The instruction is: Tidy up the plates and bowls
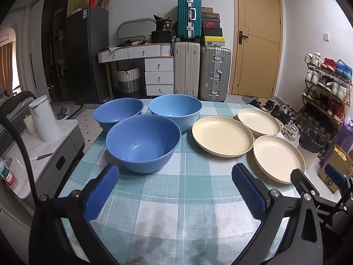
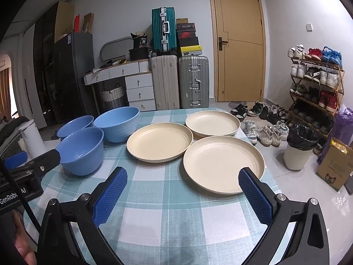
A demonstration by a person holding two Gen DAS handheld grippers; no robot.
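Nearest to me, the left gripper and the right gripper both hang low over the front of the table, each with its blue pads spread wide and nothing between them; I judge that no dish is taken yet. On the body of the left tool, seen from the right camera, part of a white word reads "GenRobo", the rest is covered. Further in, three blue bowls stand close together on the left: the near bowl, then the left bowl and the far bowl. On the right lie three cream plates, the near plate, the middle plate and the far plate. This sorting by kind probably prepares stacking. Far behind, the suitcases carry shoe boxes; their writing is too small to read.
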